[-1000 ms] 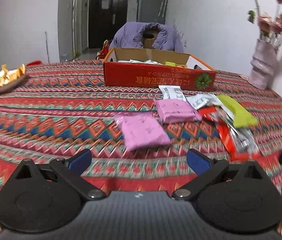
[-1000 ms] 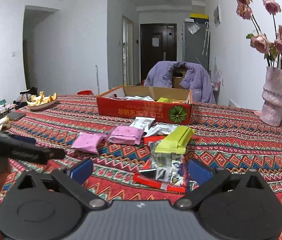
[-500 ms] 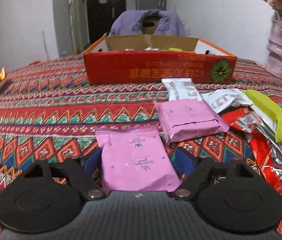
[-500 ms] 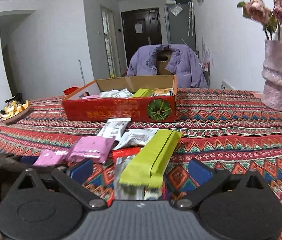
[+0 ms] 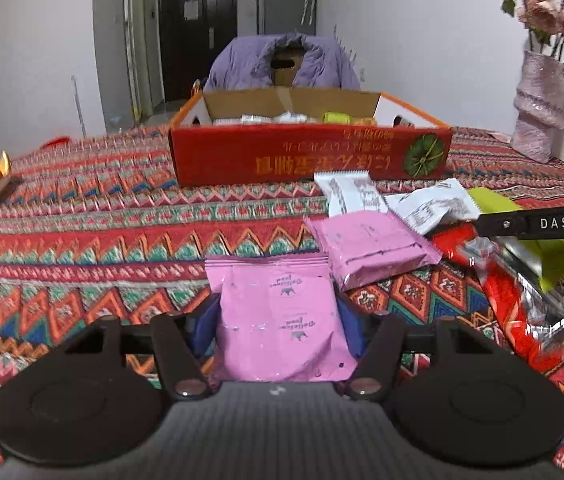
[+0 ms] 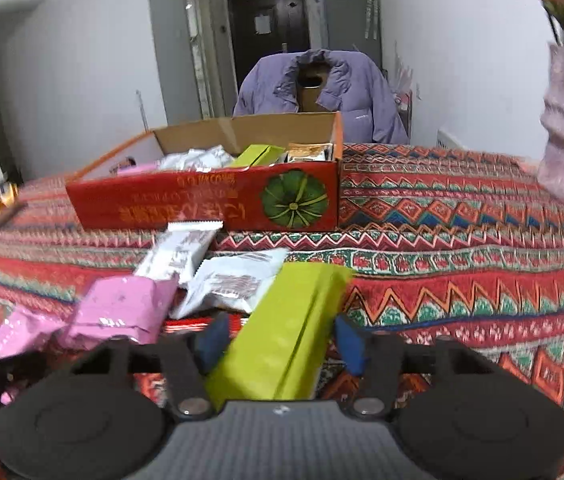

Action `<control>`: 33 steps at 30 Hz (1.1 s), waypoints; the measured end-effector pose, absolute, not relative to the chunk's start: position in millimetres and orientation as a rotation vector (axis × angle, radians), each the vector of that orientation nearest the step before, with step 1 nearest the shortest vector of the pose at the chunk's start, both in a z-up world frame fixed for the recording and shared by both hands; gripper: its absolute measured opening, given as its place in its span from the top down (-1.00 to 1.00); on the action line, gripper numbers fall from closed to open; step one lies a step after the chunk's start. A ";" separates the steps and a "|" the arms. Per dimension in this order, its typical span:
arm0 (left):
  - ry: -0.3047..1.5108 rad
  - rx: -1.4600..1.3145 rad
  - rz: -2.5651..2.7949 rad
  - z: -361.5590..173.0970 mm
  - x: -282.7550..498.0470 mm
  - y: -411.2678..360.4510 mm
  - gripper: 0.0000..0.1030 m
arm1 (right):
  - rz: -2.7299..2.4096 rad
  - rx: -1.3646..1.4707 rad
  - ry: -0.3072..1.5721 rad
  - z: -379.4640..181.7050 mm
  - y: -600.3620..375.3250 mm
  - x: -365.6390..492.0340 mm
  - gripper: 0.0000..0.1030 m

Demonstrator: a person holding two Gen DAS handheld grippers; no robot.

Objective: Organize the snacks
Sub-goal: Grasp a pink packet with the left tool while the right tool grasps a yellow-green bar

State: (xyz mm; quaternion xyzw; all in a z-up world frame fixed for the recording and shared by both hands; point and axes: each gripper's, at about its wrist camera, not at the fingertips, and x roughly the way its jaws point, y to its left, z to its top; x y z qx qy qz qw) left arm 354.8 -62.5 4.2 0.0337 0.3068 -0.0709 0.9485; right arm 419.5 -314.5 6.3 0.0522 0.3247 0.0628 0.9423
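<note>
- Left wrist view: the left hand-held gripper [image 5: 277,320] is now set around a pink pouch [image 5: 279,316], with its jaws closing on it. A second ago the pouch was well ahead and the jaws were spread wide, so the approach looks done and the squeeze is underway. Whether the pads are pressing yet can't be told, though they sit right at the pouch's sides.
- Right wrist view: the right hand-held gripper [image 6: 277,338] has been brought in over the green pack [image 6: 286,336], which was out in front of wide jaws a second ago. It's now clamped narrow on the pack's near end, and the pack looks pinched.
- Both picks were started at about the same time, so a double carry to the box [image 5: 310,156] seems to be the plan.
- The box sits at the far side of the loose pile on the table [image 5: 81,240], already partly filled with white, green and orange packets.
- Left on the table: a second pink pouch [image 5: 370,244], two white packets [image 5: 430,204] and some red and silvery wrappers [image 5: 502,296], partly under the green pack.
- Judged from that, the tidy-up is maybe halfway along.
- Next would be a lift, and care is needed with the green pack since it's held only by one end and could droop or drag the wrappers beneath it.
</note>
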 end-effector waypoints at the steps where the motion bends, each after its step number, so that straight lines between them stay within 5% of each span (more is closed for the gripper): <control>1: 0.613 0.072 -0.144 7.9 351.8 -61.4 -0.20 | 0.118 0.107 0.658 8.6 -316.3 415.5 0.27; 17: 0.526 -0.014 -0.136 56.6 266.2 -35.1 -0.20 | 0.205 0.114 0.512 71.9 -305.4 284.4 0.29; 33: 0.458 -0.022 -0.139 85.1 228.4 -34.8 -0.21 | 0.283 0.165 0.475 87.0 -298.3 248.1 0.29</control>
